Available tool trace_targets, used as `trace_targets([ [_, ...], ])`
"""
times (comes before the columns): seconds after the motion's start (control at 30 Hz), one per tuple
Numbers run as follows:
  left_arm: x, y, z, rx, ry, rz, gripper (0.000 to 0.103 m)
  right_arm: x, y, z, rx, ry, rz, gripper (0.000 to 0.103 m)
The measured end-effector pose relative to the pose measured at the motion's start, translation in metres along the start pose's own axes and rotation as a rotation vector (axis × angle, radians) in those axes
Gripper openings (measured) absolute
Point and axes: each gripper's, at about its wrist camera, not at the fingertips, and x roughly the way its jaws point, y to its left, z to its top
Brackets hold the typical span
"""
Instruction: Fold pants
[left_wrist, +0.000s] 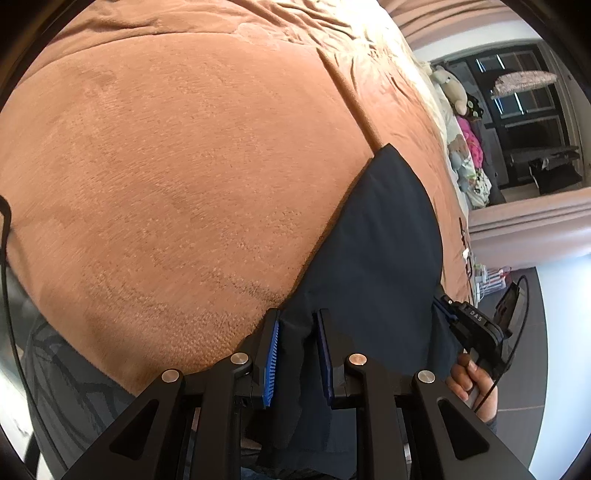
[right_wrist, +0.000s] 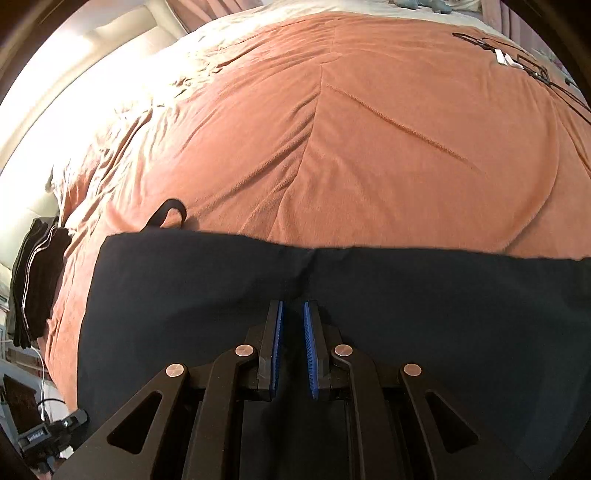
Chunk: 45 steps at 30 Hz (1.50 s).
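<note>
Dark navy pants (right_wrist: 406, 314) lie flat across the near part of an orange blanket (right_wrist: 369, 147), their far edge straight from left to right. My right gripper (right_wrist: 293, 306) is shut on the pants, and the cloth puckers just ahead of its blue pads. In the left wrist view the pants (left_wrist: 376, 240) run away along the right side. There my left gripper (left_wrist: 298, 317) is shut on a fold of the pants, which hangs down between its pads. The right gripper (left_wrist: 448, 308) shows at the pants' right edge, held by a hand (left_wrist: 476, 384).
A black loop of strap (right_wrist: 170, 214) lies on the blanket beyond the pants' left corner. A stack of dark folded clothes (right_wrist: 37, 280) sits at the bed's left edge. Cables (right_wrist: 517, 62) lie far right. Stuffed toys (left_wrist: 454, 92) line the far side.
</note>
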Motion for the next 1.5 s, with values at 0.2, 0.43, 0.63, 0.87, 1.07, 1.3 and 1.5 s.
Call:
trace_targets([
  [0.2, 0.000, -0.001, -0.001, 0.026, 0.005, -0.014, 0.019, -0.013, -0.003, -0.018, -0.010, 0.023, 0.029, 0.009],
  [0.43, -0.001, -0.001, -0.005, 0.055, 0.019, -0.034, 0.019, -0.026, -0.002, -0.050, -0.035, 0.031, 0.038, 0.009],
  [0.63, 0.005, -0.004, -0.002, 0.105, 0.040, -0.047, 0.022, -0.037, -0.002, -0.073, -0.035, 0.029, 0.059, 0.009],
  [0.87, 0.006, -0.004, -0.002, 0.140, 0.038, -0.072, 0.022, -0.051, -0.004, -0.099, -0.032, 0.023, 0.067, 0.009],
  [1.07, 0.005, -0.003, -0.004, 0.155, 0.044, -0.080, 0.020, -0.062, -0.001, -0.119, -0.032, 0.021, 0.080, 0.009],
  [1.3, -0.003, -0.016, -0.006, 0.206, 0.022, -0.062, 0.008, -0.068, -0.002, -0.122, -0.021, 0.007, 0.100, 0.009],
  [1.5, -0.017, -0.032, -0.005, 0.213, 0.001, -0.093, 0.007, -0.058, 0.001, -0.117, -0.022, 0.010, 0.098, 0.009],
])
